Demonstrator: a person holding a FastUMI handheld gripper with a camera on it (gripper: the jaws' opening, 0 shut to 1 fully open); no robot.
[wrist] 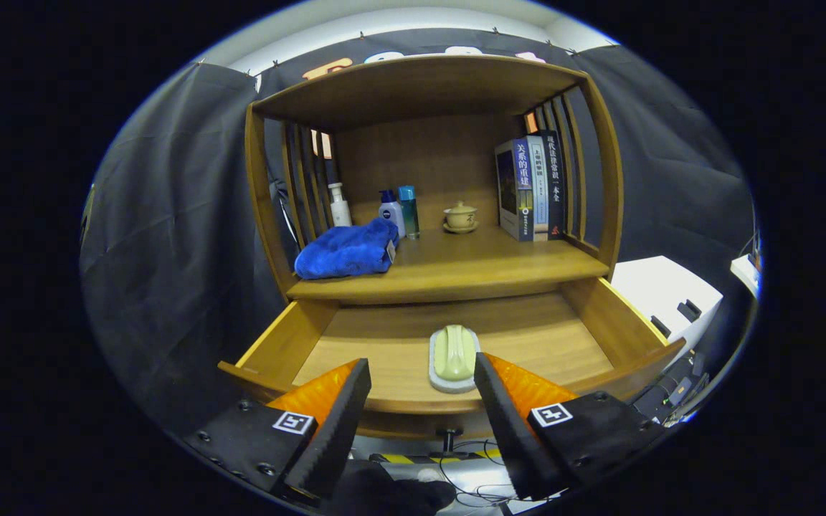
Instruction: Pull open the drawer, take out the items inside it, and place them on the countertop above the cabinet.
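Drawer (449, 351) pulled out of the wooden cabinet (427, 93), wide open. Inside, toward the front and a little right of centre: a pale green soap-like bar on a white dish (454, 357), lying lengthwise, the one item seen on the drawer floor. Just ahead of the hand-held gripper (421, 380), closer to the right finger; not touched by either finger. Hand-held gripper spread wide, holding nothing, fingertips over the drawer's front edge. Above the drawer, the desk (470, 269) of the cabinet: a crumpled blue towel (347, 251) at the left front, a white pump bottle (340, 206) behind it, two more bottles (399, 211) just right of the towel, a small lidded cup on a saucer (460, 216) near the middle back, upright books (531, 186) against the right slats. Black cloth behind and beside the cabinet.
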